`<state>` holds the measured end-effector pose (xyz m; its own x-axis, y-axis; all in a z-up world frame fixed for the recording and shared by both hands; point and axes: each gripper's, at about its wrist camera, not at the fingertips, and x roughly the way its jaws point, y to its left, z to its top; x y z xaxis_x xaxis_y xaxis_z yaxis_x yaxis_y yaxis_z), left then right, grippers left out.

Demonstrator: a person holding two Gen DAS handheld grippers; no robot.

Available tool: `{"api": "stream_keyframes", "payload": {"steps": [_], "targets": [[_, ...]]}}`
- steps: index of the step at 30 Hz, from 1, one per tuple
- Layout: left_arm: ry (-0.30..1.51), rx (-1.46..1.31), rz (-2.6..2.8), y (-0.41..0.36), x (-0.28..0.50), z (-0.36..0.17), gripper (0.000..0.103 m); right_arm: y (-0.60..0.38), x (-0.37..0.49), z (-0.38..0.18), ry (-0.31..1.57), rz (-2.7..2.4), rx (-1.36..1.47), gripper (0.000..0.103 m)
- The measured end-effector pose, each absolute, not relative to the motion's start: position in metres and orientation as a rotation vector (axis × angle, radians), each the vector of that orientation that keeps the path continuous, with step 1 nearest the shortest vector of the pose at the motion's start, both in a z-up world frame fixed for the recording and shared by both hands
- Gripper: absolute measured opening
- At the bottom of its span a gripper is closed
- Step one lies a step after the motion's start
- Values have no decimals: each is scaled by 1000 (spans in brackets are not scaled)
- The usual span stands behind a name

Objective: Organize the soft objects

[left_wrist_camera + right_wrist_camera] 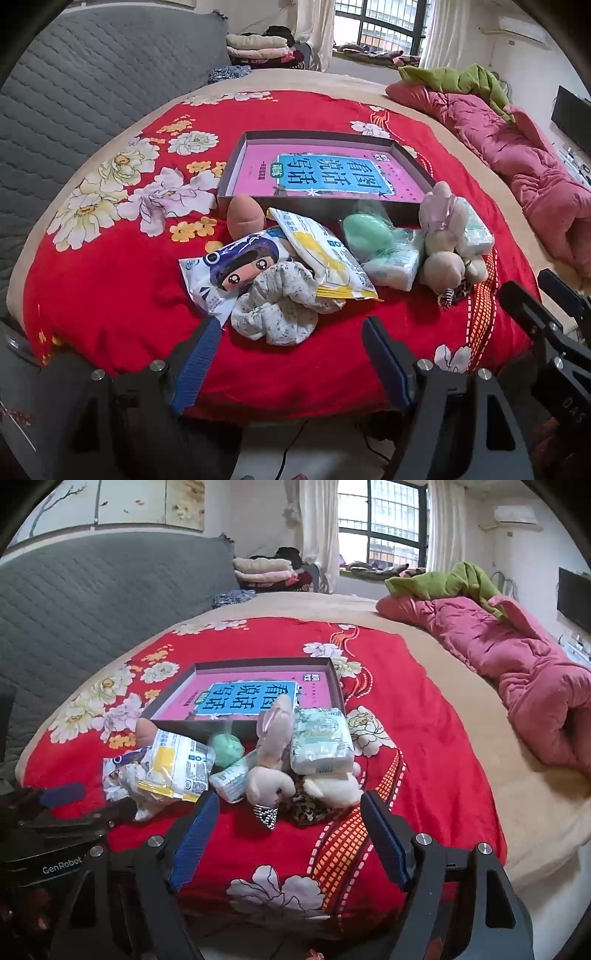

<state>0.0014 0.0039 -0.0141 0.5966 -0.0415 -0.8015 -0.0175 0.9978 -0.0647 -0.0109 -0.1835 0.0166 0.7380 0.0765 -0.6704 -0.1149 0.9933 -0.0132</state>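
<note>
Both grippers hovering wide open, empty, at near edge of red floral blanket (122, 295).
Left gripper (288, 332) facing floral cloth bundle (277, 306); right gripper (290, 808) facing plush rabbit (273, 760). Snack bags, green ball (367, 232), tissue packs piling just in front of shallow box (236, 162) w/ pink book (332, 173).

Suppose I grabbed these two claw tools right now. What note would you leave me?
Left gripper: open, holding nothing, facing the floral cloth bundle.
Right gripper: open, holding nothing, facing the plush rabbit.
The snack bags, green ball, tissue packs and plush lie piled on the red blanket, outside the box.
Done: nothing boxed yet; only a book lies inside.
Left: the whole pile.
</note>
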Motion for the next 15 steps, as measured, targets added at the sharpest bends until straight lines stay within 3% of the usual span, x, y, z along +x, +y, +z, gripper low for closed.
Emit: {"api": "stream_keyframes", "payload": {"steps": [15], "targets": [[907,-70,-4,4,1,-6,78,-180,-14,19,717,120,-65,80]]}}
